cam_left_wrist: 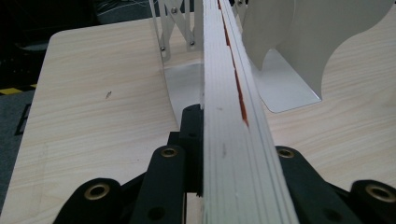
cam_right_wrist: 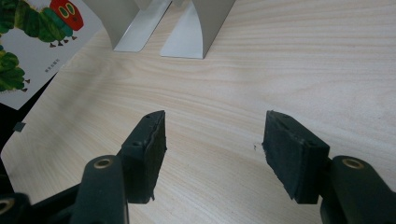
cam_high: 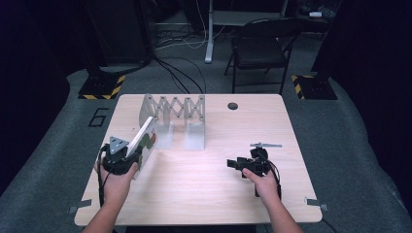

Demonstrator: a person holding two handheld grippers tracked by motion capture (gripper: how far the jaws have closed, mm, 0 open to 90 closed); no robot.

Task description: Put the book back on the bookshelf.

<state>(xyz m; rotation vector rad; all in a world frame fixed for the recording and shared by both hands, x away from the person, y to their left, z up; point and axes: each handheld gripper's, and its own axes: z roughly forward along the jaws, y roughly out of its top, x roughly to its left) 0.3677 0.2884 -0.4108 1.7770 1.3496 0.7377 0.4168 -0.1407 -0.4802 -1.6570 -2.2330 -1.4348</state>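
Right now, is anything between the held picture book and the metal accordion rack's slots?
Nothing visible. The left hand-held gripper holds the thin caterpillar picture book edge-on toward the silver accordion-style metal book rack; bare table lies between them.

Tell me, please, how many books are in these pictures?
1. The book is clamped in the left gripper, in front of the rack. Others could hide behind its dividers, but I see none.
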